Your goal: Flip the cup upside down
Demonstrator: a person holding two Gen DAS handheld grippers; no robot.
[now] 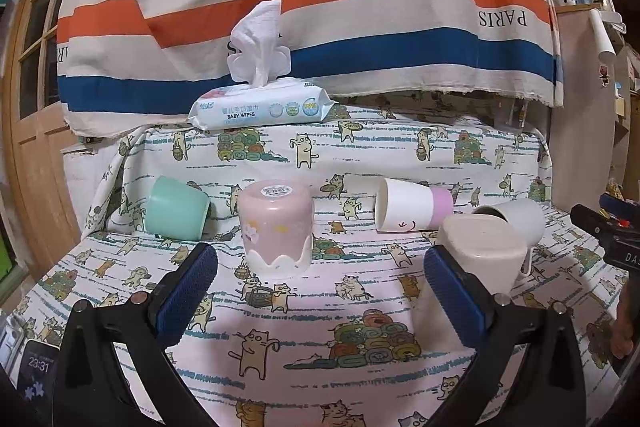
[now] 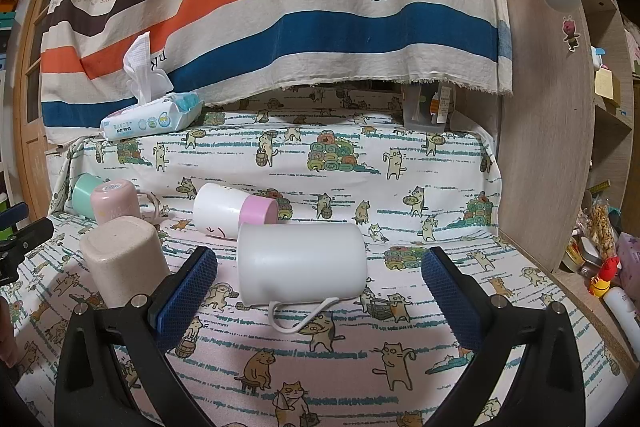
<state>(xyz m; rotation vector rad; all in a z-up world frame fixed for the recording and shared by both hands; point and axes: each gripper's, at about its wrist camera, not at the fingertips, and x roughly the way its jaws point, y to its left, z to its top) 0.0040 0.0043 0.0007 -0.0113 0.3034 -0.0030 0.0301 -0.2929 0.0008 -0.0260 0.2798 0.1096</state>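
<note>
A pink cup [image 1: 276,229] stands upside down on the cat-print cloth, just ahead of my open, empty left gripper [image 1: 320,291]. A beige cup [image 1: 478,253] stands upside down by the right finger. A mint cup [image 1: 174,209] and a white-and-lilac cup [image 1: 412,205] lie on their sides. A white handled mug [image 2: 302,261] lies on its side, handle toward me, between the fingers of my open, empty right gripper [image 2: 320,291]. The beige cup [image 2: 124,261], pink cup [image 2: 114,205], mint cup [image 2: 84,193] and white-and-lilac cup [image 2: 234,209] show to its left.
A pack of baby wipes [image 1: 262,109] sits on the raised ledge behind, under a hanging striped cloth [image 1: 320,7]. A wooden shelf panel [image 2: 544,147] borders the right side. A phone [image 1: 36,367] lies at the near left. A clear container [image 2: 428,107] stands on the ledge.
</note>
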